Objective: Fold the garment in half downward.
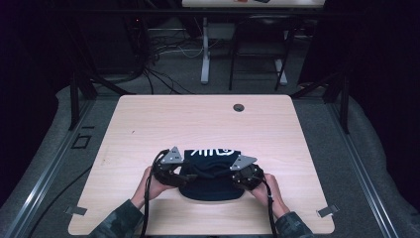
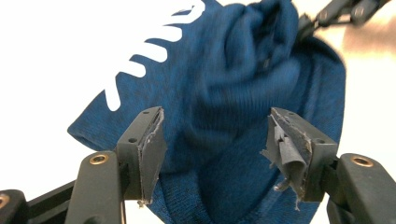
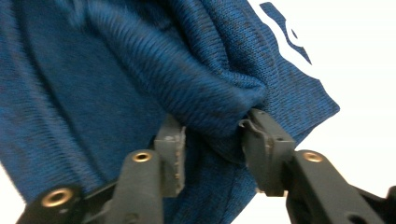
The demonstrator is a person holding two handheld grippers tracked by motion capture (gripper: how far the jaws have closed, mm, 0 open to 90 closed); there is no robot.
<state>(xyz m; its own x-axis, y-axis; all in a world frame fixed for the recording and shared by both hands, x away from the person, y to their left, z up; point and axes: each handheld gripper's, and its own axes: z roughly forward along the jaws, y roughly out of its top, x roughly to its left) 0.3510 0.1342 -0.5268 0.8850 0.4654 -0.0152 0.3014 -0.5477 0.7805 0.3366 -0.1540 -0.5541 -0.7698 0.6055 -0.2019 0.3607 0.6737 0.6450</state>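
A dark blue knit beanie (image 1: 210, 173) with white lettering is lying bunched at the near middle of the light wooden bench (image 1: 148, 119). The person's left hand (image 1: 152, 184) and right hand (image 1: 265, 188) are reaching in from the near edge, flanking it. The left tool (image 2: 217, 140) is hanging wide apart over the fabric, gripping nothing. The right tool (image 3: 210, 140) is pinching a raised fold of the beanie between its jaws
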